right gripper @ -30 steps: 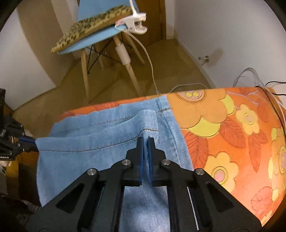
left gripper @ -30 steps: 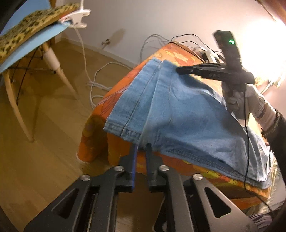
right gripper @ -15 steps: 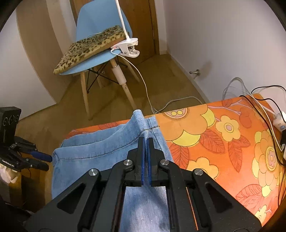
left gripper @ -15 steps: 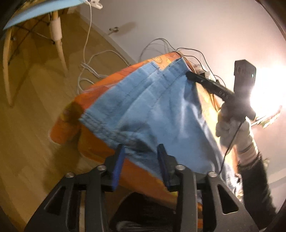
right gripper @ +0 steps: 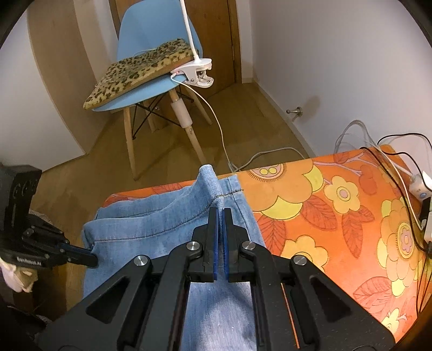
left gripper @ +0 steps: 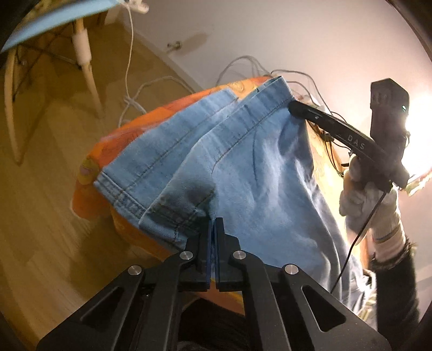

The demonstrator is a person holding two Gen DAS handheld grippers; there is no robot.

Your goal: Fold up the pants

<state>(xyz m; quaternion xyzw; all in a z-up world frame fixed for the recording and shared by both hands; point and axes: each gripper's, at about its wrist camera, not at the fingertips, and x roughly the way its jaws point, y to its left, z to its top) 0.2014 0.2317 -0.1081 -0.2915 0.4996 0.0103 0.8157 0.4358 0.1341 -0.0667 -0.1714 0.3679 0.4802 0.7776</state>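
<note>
the left gripper (left gripper: 214,224) pinches the near hem of the jeans (left gripper: 243,167), lifted off the orange flowered bench (right gripper: 337,205). the right gripper (right gripper: 220,216) is clamped on the far hem corner, beyond it a blue chair (right gripper: 151,89).

pants (left gripper: 259,172) lower legs cut off by frame edge, chair (left gripper: 54,16) mostly cropped

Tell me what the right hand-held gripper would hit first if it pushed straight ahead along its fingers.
The right hand-held gripper is already shut on the jeans, so the raised denim fold ahead of its tips comes first. Past that lies the edge of the orange floral cloth, then open floor; depth beyond is unclear.
</note>
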